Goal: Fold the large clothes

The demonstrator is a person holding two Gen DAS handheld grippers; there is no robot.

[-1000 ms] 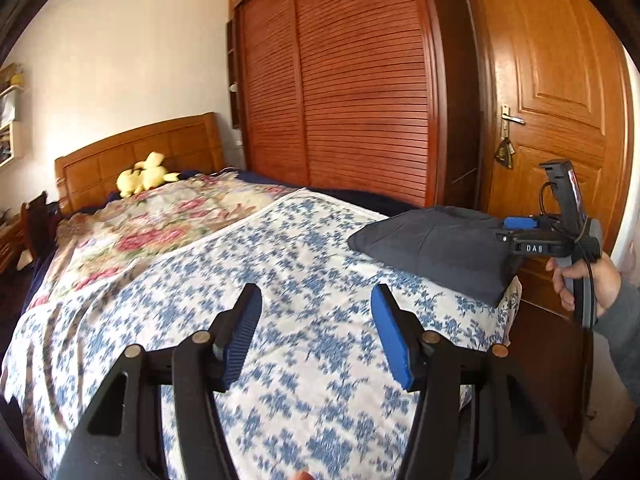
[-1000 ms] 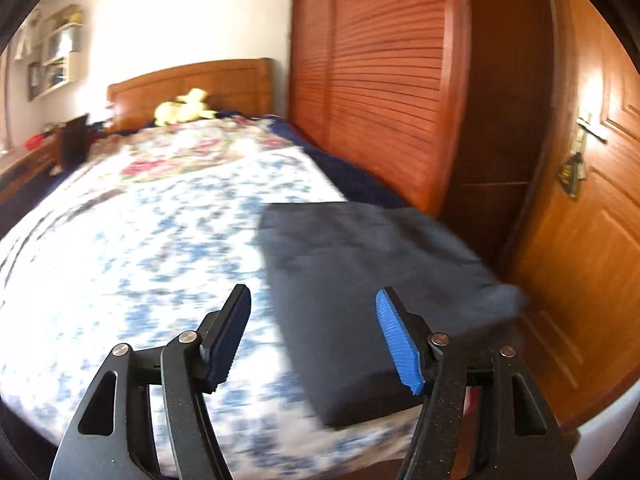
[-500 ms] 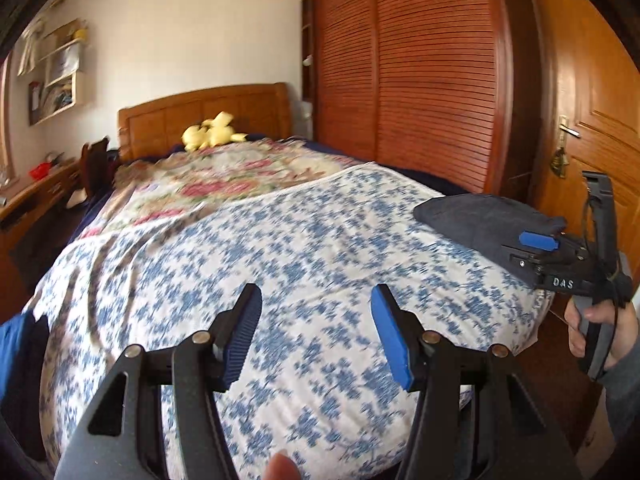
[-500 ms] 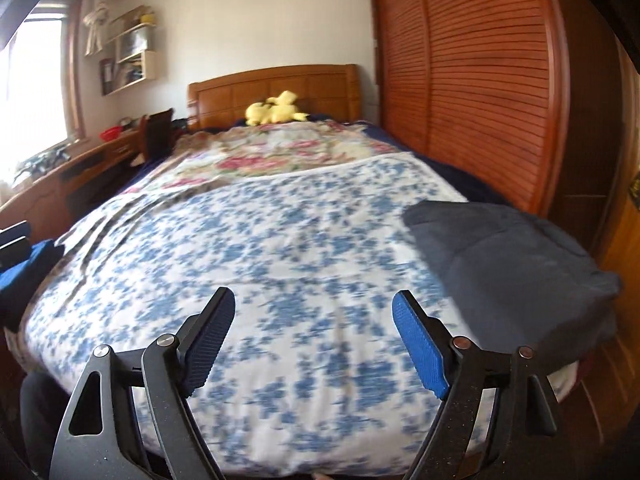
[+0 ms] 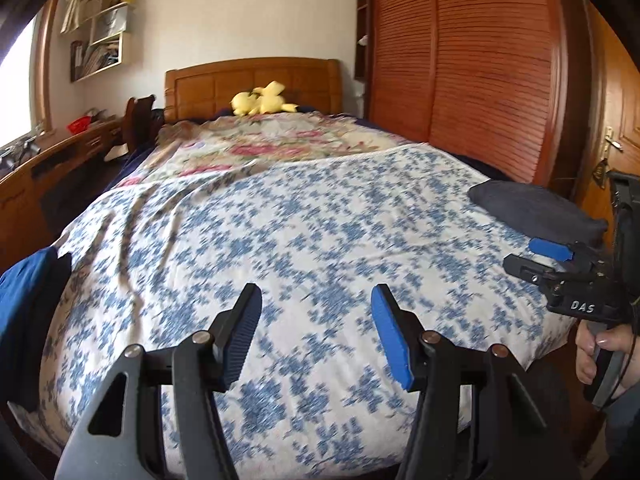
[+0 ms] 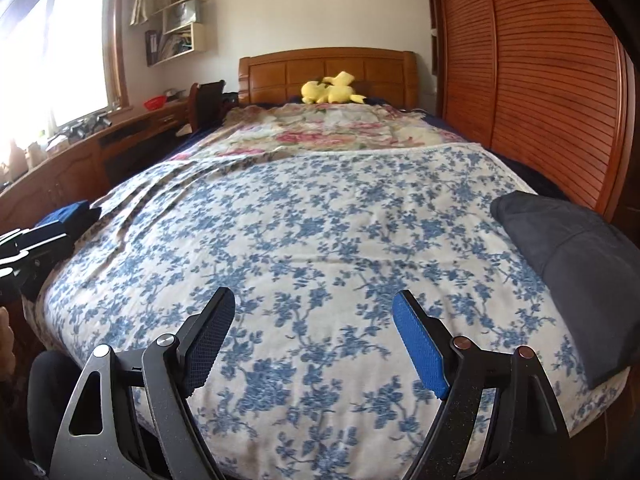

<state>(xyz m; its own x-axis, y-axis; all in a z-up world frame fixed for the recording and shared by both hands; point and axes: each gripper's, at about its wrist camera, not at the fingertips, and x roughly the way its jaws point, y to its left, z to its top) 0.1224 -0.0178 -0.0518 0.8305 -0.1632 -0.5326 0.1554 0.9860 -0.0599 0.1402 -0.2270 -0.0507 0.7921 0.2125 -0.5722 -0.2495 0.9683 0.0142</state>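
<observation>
A folded dark grey garment (image 6: 576, 256) lies at the right foot corner of the bed; it also shows in the left wrist view (image 5: 536, 208). My left gripper (image 5: 316, 328) is open and empty above the foot of the bed. My right gripper (image 6: 314, 332) is open and empty too, left of the folded garment; it shows from the side in the left wrist view (image 5: 560, 264). Blue cloth (image 5: 24, 312) hangs at the bed's left foot corner, also in the right wrist view (image 6: 68, 212).
The bed carries a blue-flowered cover (image 6: 320, 220) and a pink-flowered one (image 6: 320, 132) behind it. A yellow plush toy (image 6: 332, 90) lies at the headboard. A slatted wardrobe (image 6: 520, 60) and a door (image 5: 616, 120) stand right, a desk (image 6: 80, 152) left.
Both grippers have swung left from the folded garment at the right corner and now face up the middle of the bed. The right gripper's jaws stand wider apart.
</observation>
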